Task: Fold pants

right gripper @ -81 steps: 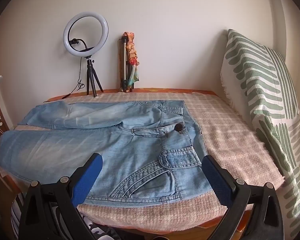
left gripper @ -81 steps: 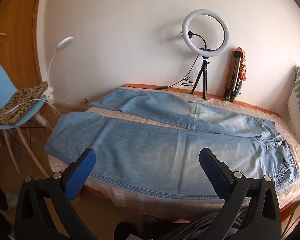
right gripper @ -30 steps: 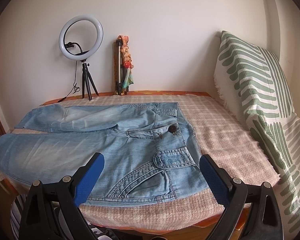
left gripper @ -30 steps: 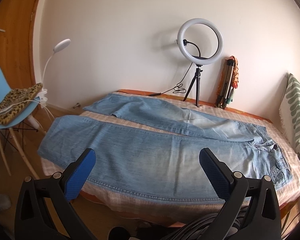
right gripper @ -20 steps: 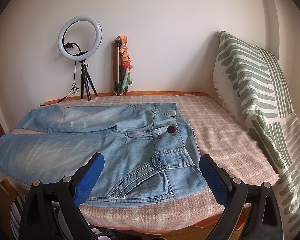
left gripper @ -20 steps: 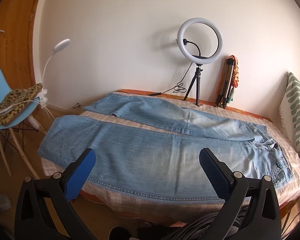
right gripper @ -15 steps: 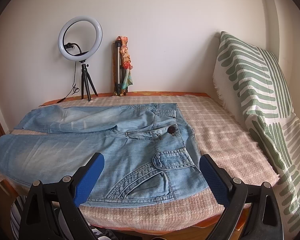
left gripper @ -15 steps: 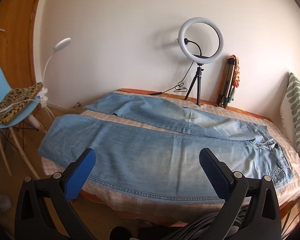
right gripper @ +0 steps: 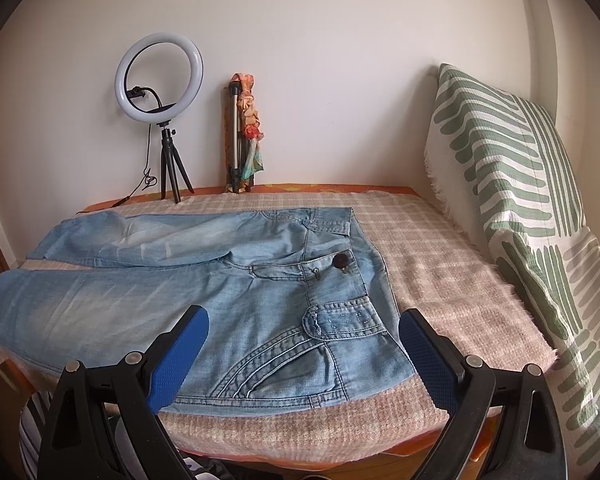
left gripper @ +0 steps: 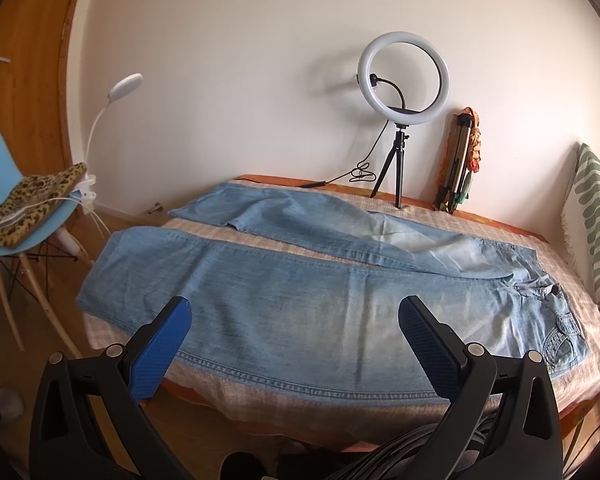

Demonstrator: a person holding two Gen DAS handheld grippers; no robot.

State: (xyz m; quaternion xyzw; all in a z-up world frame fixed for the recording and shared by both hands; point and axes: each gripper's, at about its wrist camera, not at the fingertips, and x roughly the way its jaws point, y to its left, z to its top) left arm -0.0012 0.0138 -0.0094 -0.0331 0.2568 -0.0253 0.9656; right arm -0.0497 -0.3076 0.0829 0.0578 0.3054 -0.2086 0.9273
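**Left wrist view: jeans spread flat, both grippers spread wide above the near edge**

Left wrist view takes in the bed (left gripper: 380, 396) with its pink checked cover, and the pants (left gripper: 300, 304) lie unfolded along it, light blue denim, legs parted in a narrow V with the hems toward the left end and the waist toward the right. In the right wrist view the pants (right gripper: 228, 300) show their waistband, dark button and stitched front pocket nearest the camera.

A green-and-white patterned pillow (right gripper: 512, 184) leans against the wall at the right end of the bed. A blue chair (left gripper: 16, 208) stands on the floor to the left, carrying a leopard-print cushion (left gripper: 28, 204). A ring light (left gripper: 403, 80) on a small tripod stands at the far edge.

The left gripper (left gripper: 294, 312) hangs over the near leg, fingers wide apart, holding nothing. The right gripper (right gripper: 302, 324) hangs over the pocket area, equally spread and empty.
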